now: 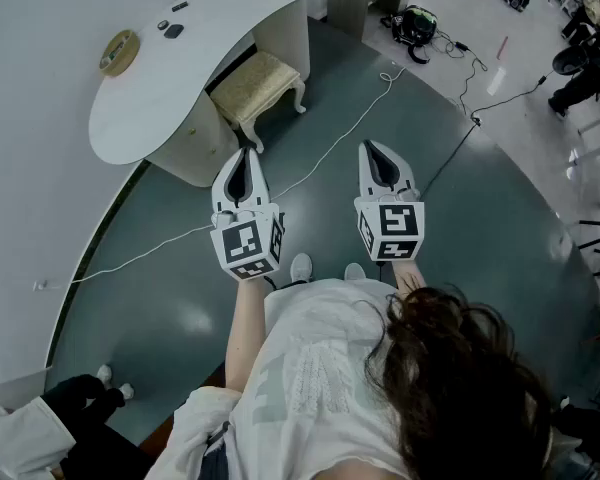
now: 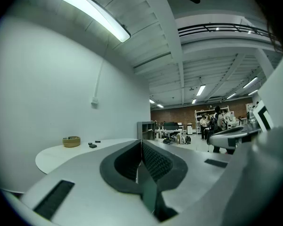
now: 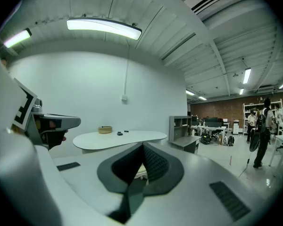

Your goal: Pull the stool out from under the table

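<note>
Both tongs are clenched on nothing. The left gripper (image 1: 244, 168) and the right gripper (image 1: 378, 163) hang side by side above the floor, jaws pressed together, touching no object. Ahead and to the left, well apart from them, the cushioned stool (image 1: 257, 83) stands half tucked under the white table (image 1: 180, 68). Its long axis runs along the table's edge, and its curved legs show on the open side. The left gripper is nearer, so I judge it better placed to reach first.
</note>
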The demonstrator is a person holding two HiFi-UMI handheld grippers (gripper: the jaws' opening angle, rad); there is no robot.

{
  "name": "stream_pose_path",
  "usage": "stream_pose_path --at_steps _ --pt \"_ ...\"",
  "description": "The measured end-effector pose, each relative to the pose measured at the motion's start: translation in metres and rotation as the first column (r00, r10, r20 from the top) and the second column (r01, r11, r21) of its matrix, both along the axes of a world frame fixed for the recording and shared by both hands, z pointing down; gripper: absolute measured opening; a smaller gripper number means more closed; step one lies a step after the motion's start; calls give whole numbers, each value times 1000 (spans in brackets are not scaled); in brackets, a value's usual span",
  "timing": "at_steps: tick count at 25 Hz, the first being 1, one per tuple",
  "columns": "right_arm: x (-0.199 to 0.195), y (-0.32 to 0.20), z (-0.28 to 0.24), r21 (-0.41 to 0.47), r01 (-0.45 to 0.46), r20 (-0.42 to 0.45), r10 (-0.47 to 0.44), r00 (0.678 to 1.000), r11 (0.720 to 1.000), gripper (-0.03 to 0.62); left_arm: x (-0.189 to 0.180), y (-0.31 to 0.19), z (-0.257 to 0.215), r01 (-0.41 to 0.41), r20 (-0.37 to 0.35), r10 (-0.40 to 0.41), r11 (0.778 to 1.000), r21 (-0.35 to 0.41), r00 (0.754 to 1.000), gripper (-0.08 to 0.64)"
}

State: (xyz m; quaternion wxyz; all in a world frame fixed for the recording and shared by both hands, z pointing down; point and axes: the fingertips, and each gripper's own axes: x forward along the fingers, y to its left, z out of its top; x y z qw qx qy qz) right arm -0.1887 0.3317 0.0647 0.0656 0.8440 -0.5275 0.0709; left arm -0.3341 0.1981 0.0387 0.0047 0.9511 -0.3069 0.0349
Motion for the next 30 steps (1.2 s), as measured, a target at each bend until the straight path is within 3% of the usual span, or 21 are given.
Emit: stream_pose_path --at_steps 16,22,30 --pt "-21 -21 14 12 -22 38 21 999 1000 29 -23 -38 20 4 -46 -6 999 -50 999 28" --pt "-34 -49 28 5 -56 58 56 997 998 29 -33 -66 26 -43 -49 42 999 -19 998 28" --pt "-4 -82 39 1 -118 100 117 988 993 29 1 -118 37 -79 -21 78 996 -31 997 28"
